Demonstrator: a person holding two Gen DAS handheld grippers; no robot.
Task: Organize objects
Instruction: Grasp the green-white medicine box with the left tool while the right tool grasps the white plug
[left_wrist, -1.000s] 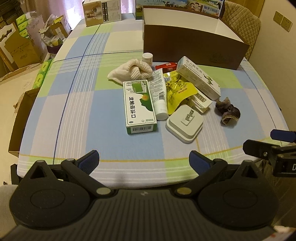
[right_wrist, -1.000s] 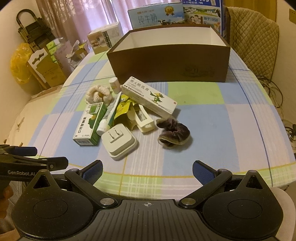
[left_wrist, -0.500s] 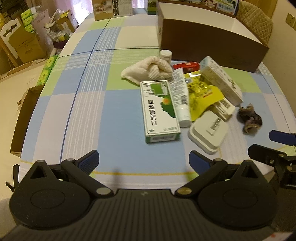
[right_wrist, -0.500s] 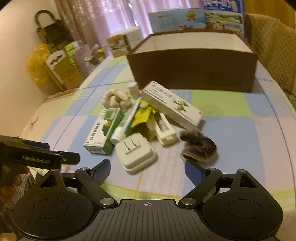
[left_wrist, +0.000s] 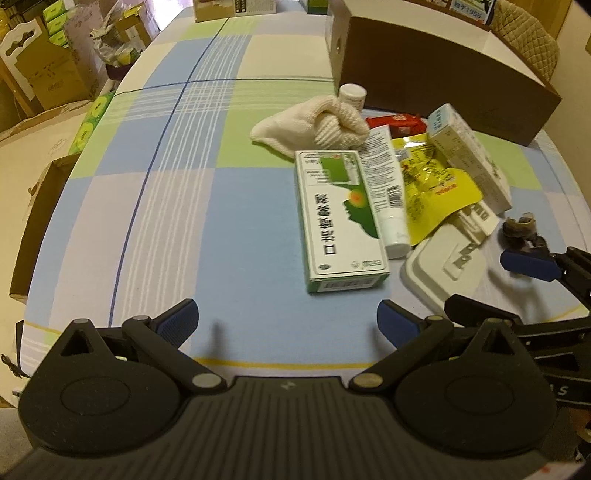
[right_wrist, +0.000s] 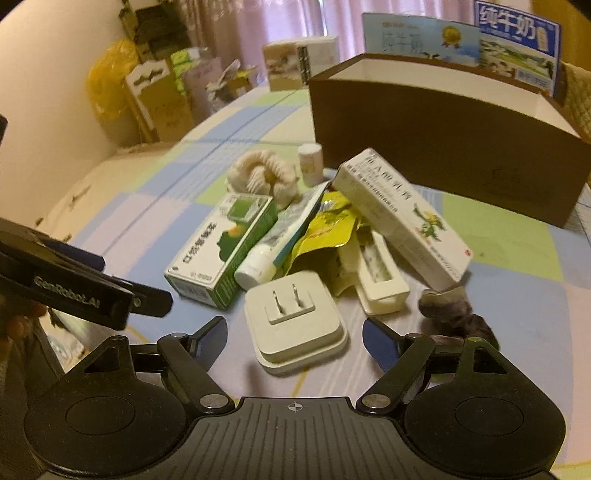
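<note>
A: How far along is the sorting?
B: Barely begun, I'd say. The green medicine box (left_wrist: 341, 218), white plug adapter (right_wrist: 295, 319) and the rest sit piled mid-bench, toward its near edge; the brown box (right_wrist: 447, 147) by the far edge looks empty.
A: And the tools?
B: Left tool (left_wrist: 286, 325) and right tool (right_wrist: 294, 338) both spread wide, gripping nothing.

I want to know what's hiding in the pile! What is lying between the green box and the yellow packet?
A white tube lies between the green box and the yellow packet, cap toward the camera. The left wrist view shows it best.
</note>
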